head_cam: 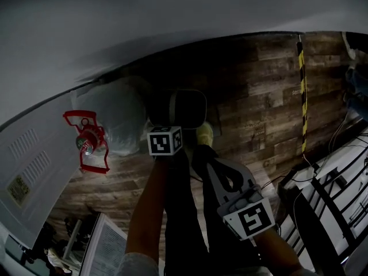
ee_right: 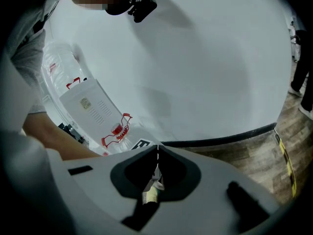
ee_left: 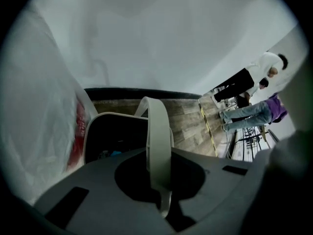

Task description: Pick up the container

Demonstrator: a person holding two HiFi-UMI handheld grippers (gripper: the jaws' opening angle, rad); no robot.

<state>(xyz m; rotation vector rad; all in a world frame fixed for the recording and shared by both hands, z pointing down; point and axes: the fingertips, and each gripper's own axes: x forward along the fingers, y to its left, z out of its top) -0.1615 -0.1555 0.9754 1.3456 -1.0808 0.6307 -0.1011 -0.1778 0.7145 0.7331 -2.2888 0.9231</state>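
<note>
Low in the right of the head view, the right gripper (ee_right: 157, 155) hangs over dark trouser legs, its jaws clenched together with nothing between them. Just above and left of it, at frame centre, the left gripper (ee_left: 164, 205) points down, its jaws grasping the pale strap handle (ee_left: 159, 131) of the container (head_cam: 187, 109). That dark, pale-rimmed container sits right above the left gripper's marker cube; whether it rests on the plank floor (head_cam: 259, 96) cannot be told. Beside it, to the left, a white plastic bag (head_cam: 115, 122) slumps. At the bag's left edge stands a red wire frame (head_cam: 86, 142) holding a bottle. Yellow-black striped tape (head_cam: 302, 91) runs down the floor at upper right.
</note>
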